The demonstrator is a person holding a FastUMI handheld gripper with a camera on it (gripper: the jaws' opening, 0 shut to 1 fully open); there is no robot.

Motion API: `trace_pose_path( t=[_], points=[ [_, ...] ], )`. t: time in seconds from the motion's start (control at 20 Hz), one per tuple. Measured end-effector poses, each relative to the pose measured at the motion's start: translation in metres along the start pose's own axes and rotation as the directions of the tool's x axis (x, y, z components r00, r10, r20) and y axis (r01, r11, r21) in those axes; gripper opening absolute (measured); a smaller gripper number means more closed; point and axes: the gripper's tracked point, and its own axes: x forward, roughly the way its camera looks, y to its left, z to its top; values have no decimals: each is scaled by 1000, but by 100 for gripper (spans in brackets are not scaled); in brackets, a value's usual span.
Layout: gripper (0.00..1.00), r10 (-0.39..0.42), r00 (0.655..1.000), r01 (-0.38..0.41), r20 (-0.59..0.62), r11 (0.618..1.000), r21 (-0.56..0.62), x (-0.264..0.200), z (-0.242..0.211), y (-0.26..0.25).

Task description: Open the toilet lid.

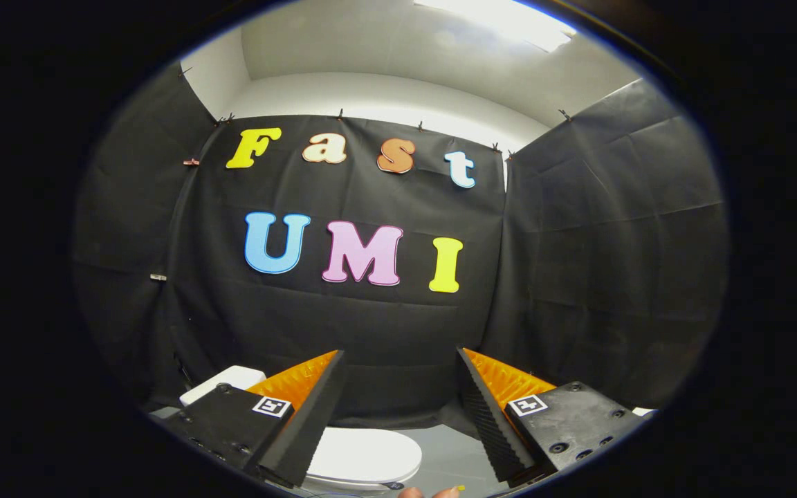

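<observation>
A: Biggest first. Matte black cloth wall [385, 325] of the booth, creased in flat panels and clipped along its top edge, wraps the back and both sides. Above it a plain white upper wall [385, 93] and a bright ceiling light panel [502, 19], blown out.

B: Next?

A: Grey smooth floor [450, 453], a small patch between the fingers. Then the task's thing: glossy white oval plastic toilet lid [364, 456], lying flat and closed, low down between the fingers and a bit toward the left one. Its left part sits behind that finger, its near edge is cut off. A white boxy tank [225, 382] behind the left finger, mostly covered.

B: Gripper?

A: Gripper [398, 408] held above the lid, not touching it. Wedge-shaped fingers [301, 422] with ribbed inner faces, bolted blocks behind them, each with a small square printed marker. Jaws released, wide apart, nothing between them but cloth and floor.

B: Anything small?

A: Fingertips of a person's hand [429, 492] just ahead of the lid's near edge, barely in. A tiny yellow speck beside them, can't make it out.
</observation>
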Motion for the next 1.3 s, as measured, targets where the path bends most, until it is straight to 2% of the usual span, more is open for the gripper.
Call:
trace_pose_path(
  t=[0.45, 0.85, 1.1, 1.3],
  points=[
    [98, 15, 1000, -15, 4, 1000, -27, 0, -1, 6],
    [98, 68, 997, -67, 45, 998, -18, 9, -26, 19],
    [98, 112, 992, -112, 52, 994, 5, 19, -66, 17],
    [98, 129, 991, -129, -18, 991, 32, 30, -124, 6]
  ],
)
